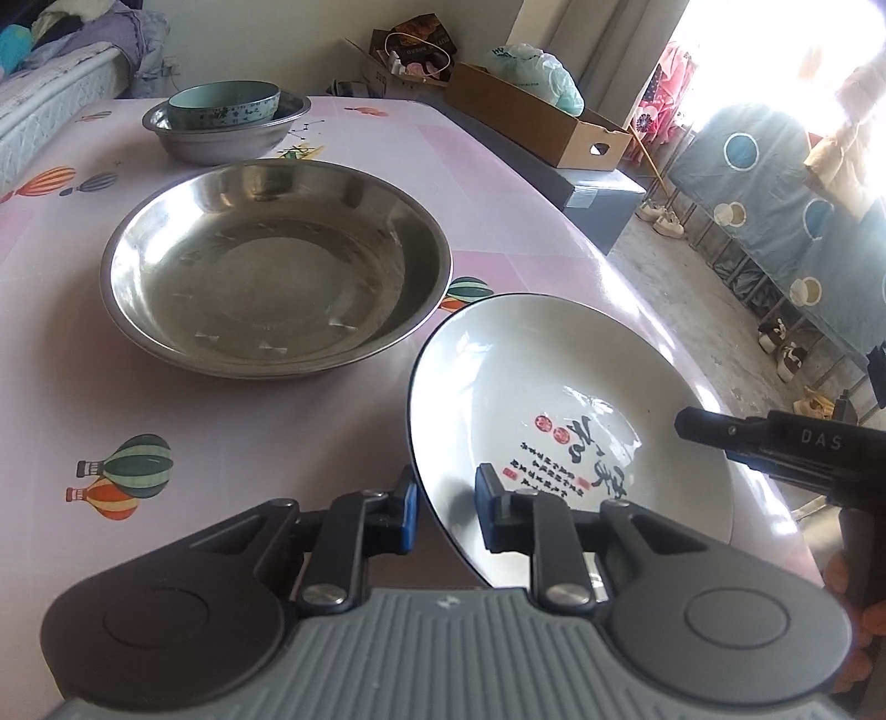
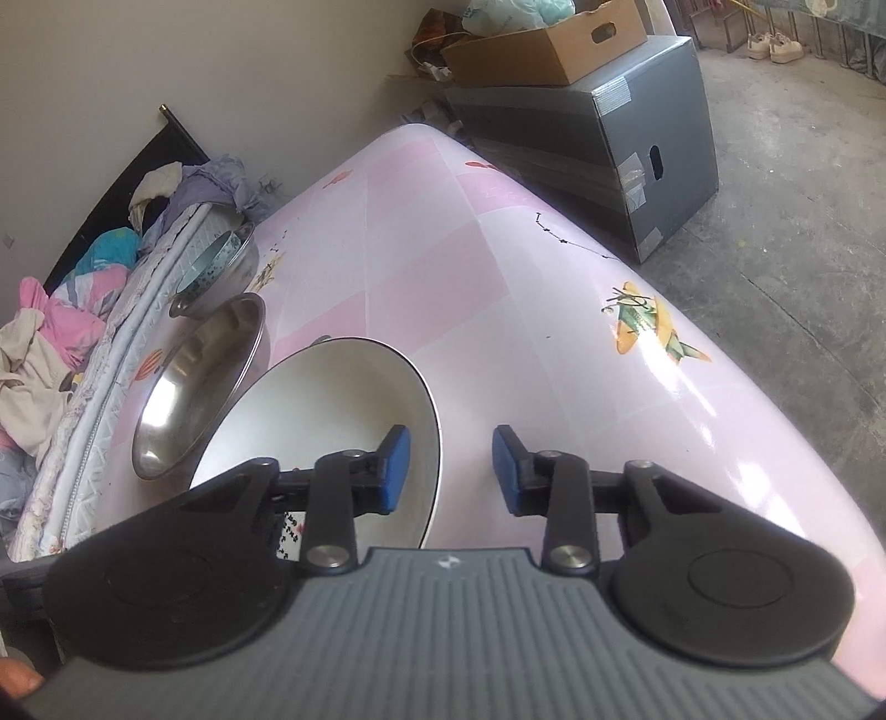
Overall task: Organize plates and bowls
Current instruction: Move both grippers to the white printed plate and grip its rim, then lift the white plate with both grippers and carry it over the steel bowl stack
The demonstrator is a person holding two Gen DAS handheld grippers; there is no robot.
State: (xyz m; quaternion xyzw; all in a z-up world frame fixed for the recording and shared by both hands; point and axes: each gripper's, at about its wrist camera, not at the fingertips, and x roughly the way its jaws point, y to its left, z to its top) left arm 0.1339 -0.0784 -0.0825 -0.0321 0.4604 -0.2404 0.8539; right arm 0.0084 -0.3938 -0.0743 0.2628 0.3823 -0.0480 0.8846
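Observation:
A white plate (image 1: 554, 399) with a dark rim and red and black writing sits tilted at the table's near right. My left gripper (image 1: 446, 507) straddles its near rim, one blue pad outside and one inside, with a small gap. My right gripper (image 2: 451, 471) is open with the plate's right rim (image 2: 343, 399) between its pads, not touching; its finger shows in the left wrist view (image 1: 720, 429). A large steel basin (image 1: 277, 266) sits left of the plate. Behind it a teal bowl (image 1: 224, 105) rests in a smaller steel basin (image 1: 221, 135).
The pink table (image 1: 498, 194) with balloon prints drops off at its right edge. A bed with clothes (image 2: 66, 310) lies along the left. A grey box (image 2: 598, 144) with a cardboard tray (image 2: 542, 50) stands beyond the table.

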